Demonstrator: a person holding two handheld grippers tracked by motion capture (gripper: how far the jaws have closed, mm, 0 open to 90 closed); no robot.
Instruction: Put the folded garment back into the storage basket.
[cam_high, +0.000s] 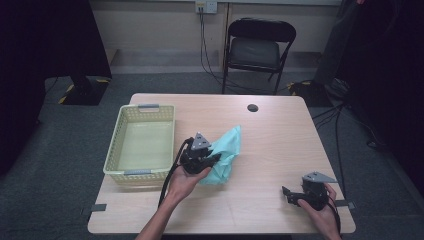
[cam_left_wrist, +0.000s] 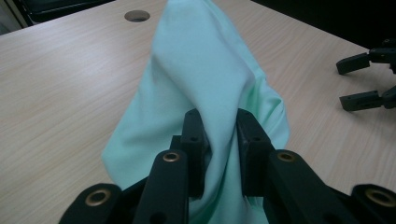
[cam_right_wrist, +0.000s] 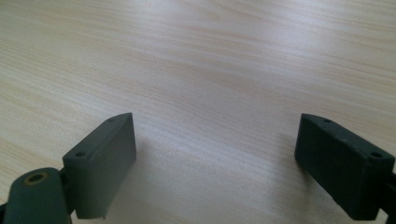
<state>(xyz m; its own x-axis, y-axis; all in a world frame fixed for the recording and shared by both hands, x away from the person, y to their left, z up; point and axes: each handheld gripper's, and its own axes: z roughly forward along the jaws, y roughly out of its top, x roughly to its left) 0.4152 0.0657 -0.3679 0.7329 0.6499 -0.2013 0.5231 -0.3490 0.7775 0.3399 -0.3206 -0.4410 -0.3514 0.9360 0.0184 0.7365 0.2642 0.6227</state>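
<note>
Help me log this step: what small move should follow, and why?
Probably lift the mint-green cloth leftward toward the pale-yellow plastic basket: the left gripper is pinching a fold, the basket looks empty, and the right gripper rests open on the wooden table.

Two black grippers, left gripper (cam_high: 212, 160) and right gripper (cam_high: 286, 195), grey three-cornered top plates, brass-ringed pivots, black trailing cables

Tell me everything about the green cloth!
The cloth is pale mint green, plain, soft and thin-looking. It is bunched into loose folds, not flat. It lies near the middle of the wooden table, just right of the basket, apart from it. The left gripper pinches a fold between its jaws, so the cloth rises into a peak there. Nothing else touches it.
</note>
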